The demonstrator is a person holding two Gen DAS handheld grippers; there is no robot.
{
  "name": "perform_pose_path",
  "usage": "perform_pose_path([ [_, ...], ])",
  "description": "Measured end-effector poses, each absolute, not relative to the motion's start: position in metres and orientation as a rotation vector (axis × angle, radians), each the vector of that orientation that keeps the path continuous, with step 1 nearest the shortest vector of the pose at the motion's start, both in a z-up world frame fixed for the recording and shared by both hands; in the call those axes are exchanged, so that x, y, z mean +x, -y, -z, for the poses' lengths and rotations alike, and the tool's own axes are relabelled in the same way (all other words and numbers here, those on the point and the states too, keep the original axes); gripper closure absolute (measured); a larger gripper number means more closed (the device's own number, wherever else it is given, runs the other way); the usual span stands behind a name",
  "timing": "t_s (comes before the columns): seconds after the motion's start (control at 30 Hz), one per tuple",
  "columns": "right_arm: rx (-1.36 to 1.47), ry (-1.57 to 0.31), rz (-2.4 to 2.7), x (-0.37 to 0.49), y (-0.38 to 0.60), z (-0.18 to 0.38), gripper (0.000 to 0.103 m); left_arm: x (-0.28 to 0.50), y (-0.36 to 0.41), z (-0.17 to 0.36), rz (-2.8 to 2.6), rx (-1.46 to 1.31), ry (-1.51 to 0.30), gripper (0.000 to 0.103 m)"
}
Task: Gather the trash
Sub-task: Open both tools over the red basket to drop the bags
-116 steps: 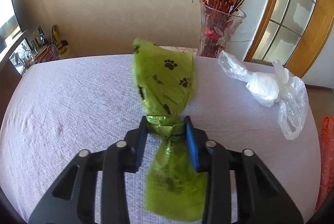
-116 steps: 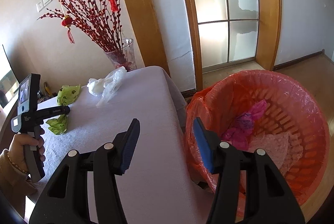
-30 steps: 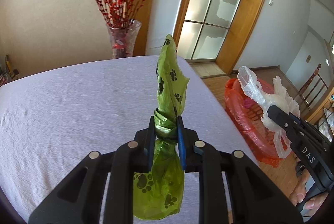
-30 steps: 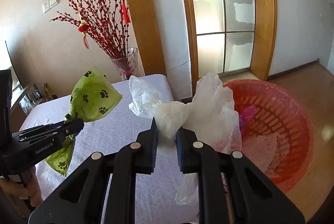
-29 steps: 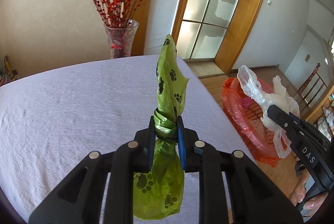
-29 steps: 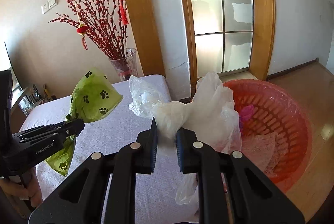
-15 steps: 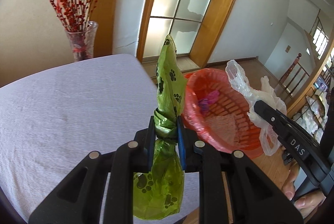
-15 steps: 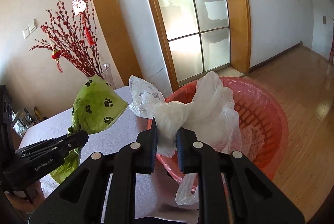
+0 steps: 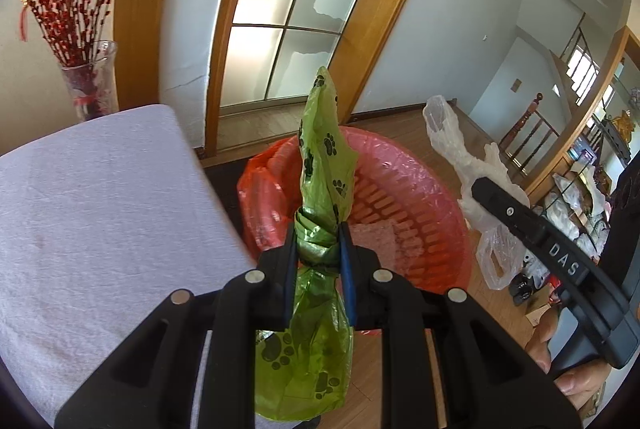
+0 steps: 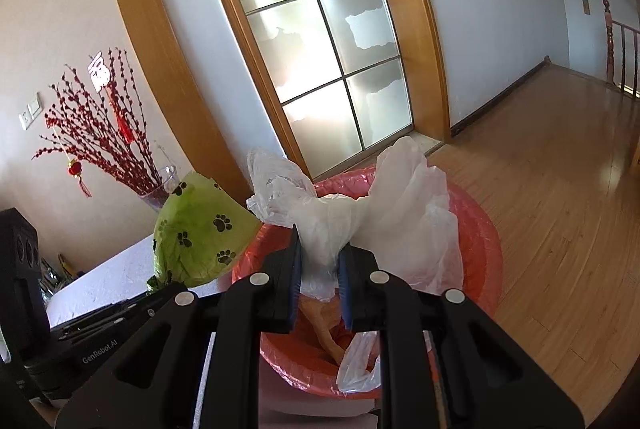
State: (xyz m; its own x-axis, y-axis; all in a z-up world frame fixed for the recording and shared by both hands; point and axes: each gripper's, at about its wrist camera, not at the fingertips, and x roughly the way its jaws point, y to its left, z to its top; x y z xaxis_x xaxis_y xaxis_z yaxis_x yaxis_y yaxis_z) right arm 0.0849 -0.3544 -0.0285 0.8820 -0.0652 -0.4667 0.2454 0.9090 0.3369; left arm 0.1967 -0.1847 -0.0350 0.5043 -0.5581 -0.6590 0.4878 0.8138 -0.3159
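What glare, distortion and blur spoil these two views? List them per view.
Left wrist view: fisheye bends the door frame into a curve; black vignette at the corners; green bag sharp. Right wrist view: the frosted door glass blows out to white glare; sun sheen on the wood floor; white bag sharp, no motion blur.

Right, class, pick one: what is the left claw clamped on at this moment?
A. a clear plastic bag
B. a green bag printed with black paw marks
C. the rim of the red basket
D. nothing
B: the left claw is shut on the knotted neck of the green paw-print bag, held out toward the red basket.
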Motion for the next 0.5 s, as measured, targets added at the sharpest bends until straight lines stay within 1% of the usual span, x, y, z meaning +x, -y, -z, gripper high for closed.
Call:
perform_pose_path([
  [0.27,0.524,-0.413,0.179,0.090,0.386,0.026,0.086,0.207,0.220,0.044,0.700,-0.109,-0.850,0.083],
  [0.37,0.581,-0.407,0.167,0.095,0.397,0.029,0.083,0.212,0.234,0.049,0.723,-0.113,-0.853,0.082],
  [0.43,0.619,-0.409,0.150,0.100,0.404,0.032,0.073,0.216,0.241,0.053,0.724,-0.118,-0.860,0.078],
  [0.47,0.634,-0.415,0.144,0.102,0.407,0.035,0.063,0.219,0.244,0.056,0.722,-0.123,-0.870,0.073],
  [0.5,0.645,-0.416,0.143,0.103,0.409,0.036,0.057,0.220,0.245,0.058,0.719,-0.128,-0.878,0.068],
])
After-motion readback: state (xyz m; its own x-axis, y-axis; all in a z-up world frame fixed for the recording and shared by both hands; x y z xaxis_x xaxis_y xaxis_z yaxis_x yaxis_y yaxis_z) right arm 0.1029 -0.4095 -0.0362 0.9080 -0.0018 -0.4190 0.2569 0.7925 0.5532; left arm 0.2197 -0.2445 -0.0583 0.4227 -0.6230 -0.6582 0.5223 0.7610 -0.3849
